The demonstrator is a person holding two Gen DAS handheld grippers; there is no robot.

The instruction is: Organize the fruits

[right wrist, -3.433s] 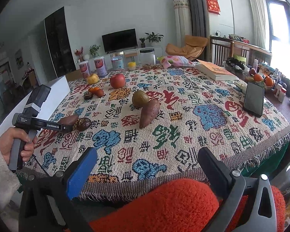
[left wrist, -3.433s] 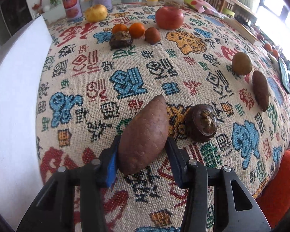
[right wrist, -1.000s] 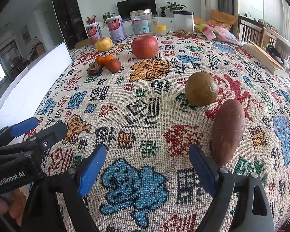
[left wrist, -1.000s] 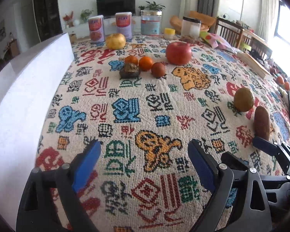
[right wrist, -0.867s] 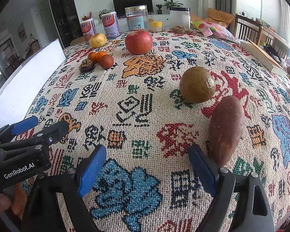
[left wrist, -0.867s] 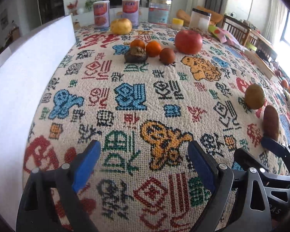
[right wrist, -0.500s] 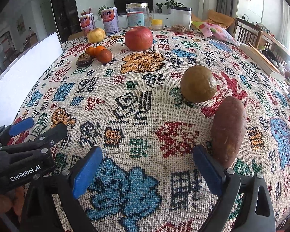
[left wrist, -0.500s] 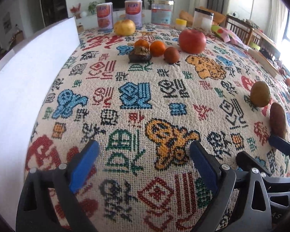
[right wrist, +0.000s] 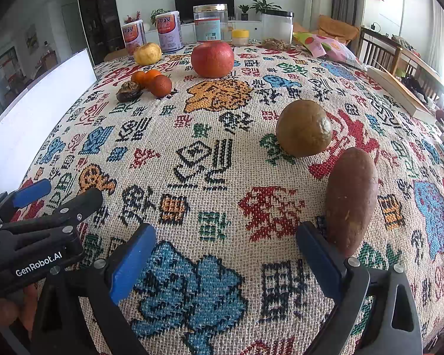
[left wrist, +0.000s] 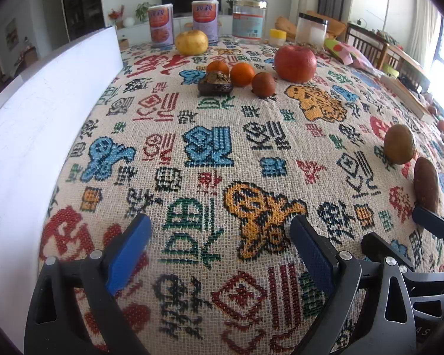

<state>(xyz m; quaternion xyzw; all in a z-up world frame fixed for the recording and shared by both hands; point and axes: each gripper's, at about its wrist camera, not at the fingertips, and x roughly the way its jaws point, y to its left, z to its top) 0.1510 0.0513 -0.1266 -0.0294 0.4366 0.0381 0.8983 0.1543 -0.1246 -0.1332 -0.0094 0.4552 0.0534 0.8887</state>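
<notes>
A coarse woven cloth (left wrist: 210,148), cream with blocky red, blue, green and orange figures, is covering the desk. The left tongs (left wrist: 219,245) are hovering low over it with black frames and blue ribbed pads spread wide, gripping nothing; only cloth is lying between the pads. The right tongs (right wrist: 225,251) are likewise standing spread and empty over the near part of the cloth. A long, tapered, matte brown sweet potato (right wrist: 350,198) is lying lengthwise just beyond the right-hand pad (right wrist: 318,261) of the right tongs, outside the gap; whether its near tip is touching the pad cannot be told. Just behind it a round, dull olive-brown fruit (right wrist: 304,128) with a slightly dimpled skin is sitting, close to the potato's far end. Well apart, toward the far left, a small cluster is resting: a dark, wrinkled, squat mangosteen (left wrist: 215,83), two smooth oranges (left wrist: 242,74) behind it, and a duller red-brown round fruit (left wrist: 263,85) to their right. A large, glossy red apple (left wrist: 295,63) is standing beyond that cluster, and a yellow, smooth, rounded pear (left wrist: 191,42) is sitting at the far edge before two printed tins (left wrist: 161,24). A flat white board (left wrist: 38,124) is standing along the left edge of the desk. In the left wrist view the right tongs are showing at the lower right, near the potato.
</notes>
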